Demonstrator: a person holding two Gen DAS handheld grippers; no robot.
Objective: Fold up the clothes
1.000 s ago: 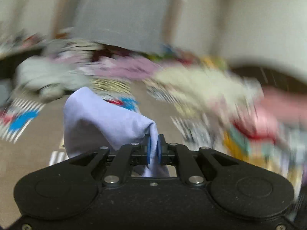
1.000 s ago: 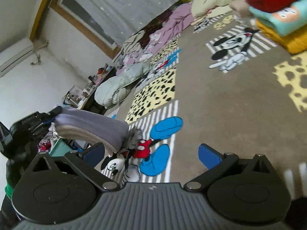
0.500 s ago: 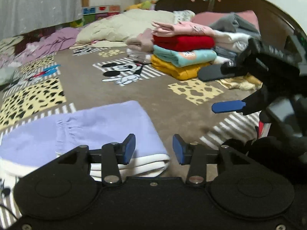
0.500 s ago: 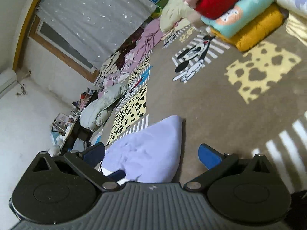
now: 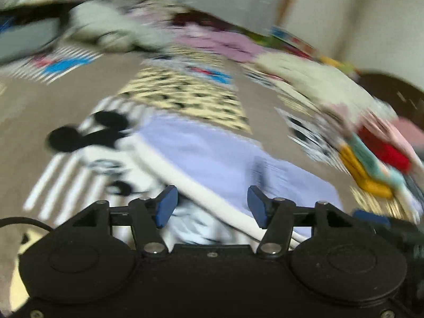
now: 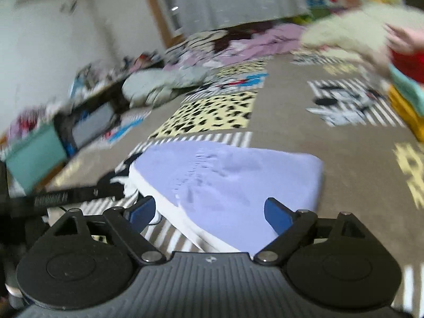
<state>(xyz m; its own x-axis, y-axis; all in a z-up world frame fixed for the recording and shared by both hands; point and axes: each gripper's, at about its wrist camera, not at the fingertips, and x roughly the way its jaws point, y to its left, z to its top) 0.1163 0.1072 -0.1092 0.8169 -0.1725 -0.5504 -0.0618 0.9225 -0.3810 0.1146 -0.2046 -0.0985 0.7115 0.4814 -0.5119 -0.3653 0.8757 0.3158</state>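
Note:
A folded lilac garment (image 5: 220, 159) with a white inner layer lies flat on the patterned carpet (image 5: 34, 106). It also shows in the right wrist view (image 6: 228, 180). My left gripper (image 5: 210, 206) is open and empty, just above the garment's near edge. My right gripper (image 6: 209, 213) is open and empty, hovering over the garment's near side. Both views are blurred by motion.
A stack of folded clothes (image 5: 376, 164) in red, teal and yellow stands at the right, also seen in the right wrist view (image 6: 408, 87). Loose bedding and clothes (image 6: 164, 84) lie along the far wall. A teal box (image 6: 34, 156) and dark furniture stand at the left.
My left gripper let go of the lilac garment and opened. The garment now lies flat on the carpet. Both grippers swung round and sit close over it.

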